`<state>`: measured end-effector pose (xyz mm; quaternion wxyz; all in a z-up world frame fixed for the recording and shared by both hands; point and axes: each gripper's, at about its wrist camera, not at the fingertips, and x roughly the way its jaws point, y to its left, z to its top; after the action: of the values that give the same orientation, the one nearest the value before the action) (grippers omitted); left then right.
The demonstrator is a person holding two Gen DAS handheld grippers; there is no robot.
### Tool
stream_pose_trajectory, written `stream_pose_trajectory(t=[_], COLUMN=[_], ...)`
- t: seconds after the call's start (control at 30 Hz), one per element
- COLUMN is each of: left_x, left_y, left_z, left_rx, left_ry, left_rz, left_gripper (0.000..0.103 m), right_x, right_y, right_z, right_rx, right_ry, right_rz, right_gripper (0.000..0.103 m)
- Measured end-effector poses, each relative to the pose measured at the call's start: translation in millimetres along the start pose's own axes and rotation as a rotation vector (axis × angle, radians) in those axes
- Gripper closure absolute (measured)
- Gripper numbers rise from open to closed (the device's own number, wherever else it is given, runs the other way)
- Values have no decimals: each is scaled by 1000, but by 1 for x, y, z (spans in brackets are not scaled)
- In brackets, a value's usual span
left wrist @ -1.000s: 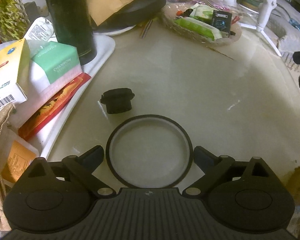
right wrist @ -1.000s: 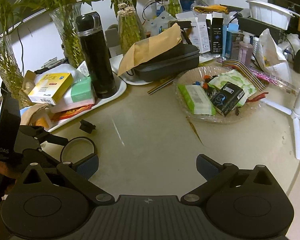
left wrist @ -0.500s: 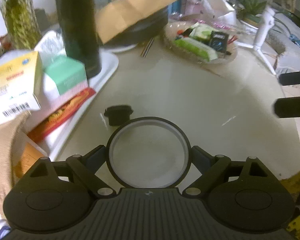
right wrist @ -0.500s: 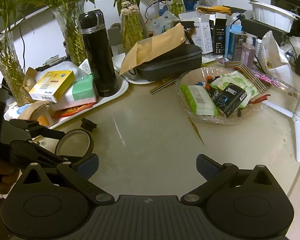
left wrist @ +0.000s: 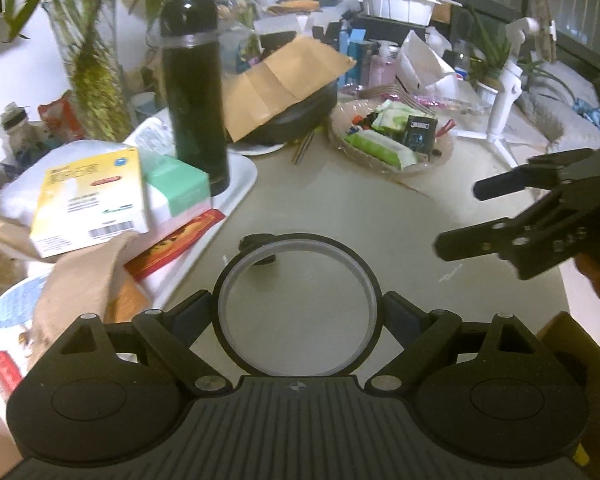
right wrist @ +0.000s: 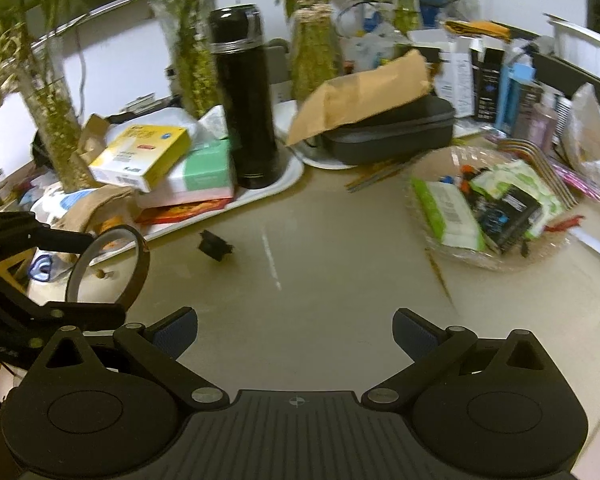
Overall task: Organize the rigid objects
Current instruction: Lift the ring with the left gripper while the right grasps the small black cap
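My left gripper (left wrist: 298, 312) is shut on a black round ring (left wrist: 366, 276) with a clear centre and holds it above the beige table. The ring also shows in the right wrist view (right wrist: 140, 264), tilted and lifted, at the left. A small black cap (right wrist: 214, 245) lies on the table near the white tray (right wrist: 292, 176); in the left wrist view it (left wrist: 260, 242) sits just beyond the ring. My right gripper (right wrist: 296, 330) is open and empty over the table's middle; it also shows in the left wrist view (left wrist: 464, 216) at the right.
The white tray holds a black flask (right wrist: 246, 96), a yellow box (right wrist: 140, 158) and a green box (right wrist: 208, 168). A clear dish (right wrist: 496, 208) of packets stands at right. A black case (right wrist: 392, 132) under a brown envelope lies behind. A white stand (left wrist: 504, 96) is far right.
My left gripper closed on the ring and lifted it off the table, tilting upward. The right gripper moved a little forward and stayed open.
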<state>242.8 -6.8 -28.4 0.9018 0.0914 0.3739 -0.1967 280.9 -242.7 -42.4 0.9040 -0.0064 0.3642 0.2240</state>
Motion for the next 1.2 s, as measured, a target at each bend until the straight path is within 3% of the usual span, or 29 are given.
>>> stream_pose_trajectory(t=[0.3, 0.6, 1.2], left_x=[-9, -6, -4], left_y=[10, 11, 16], left_z=[-8, -6, 1], left_rx=[-30, -19, -35], left_ry=[14, 28, 41], left_rz=[46, 76, 77], left_gripper=[11, 11, 11], right_x=[26, 55, 119], right_y=[13, 29, 67], right_z=[13, 24, 41], right_rx=[-86, -245, -567], right_ry=[0, -4, -7], right_rz=[92, 102, 145], right_gripper=[1, 10, 41])
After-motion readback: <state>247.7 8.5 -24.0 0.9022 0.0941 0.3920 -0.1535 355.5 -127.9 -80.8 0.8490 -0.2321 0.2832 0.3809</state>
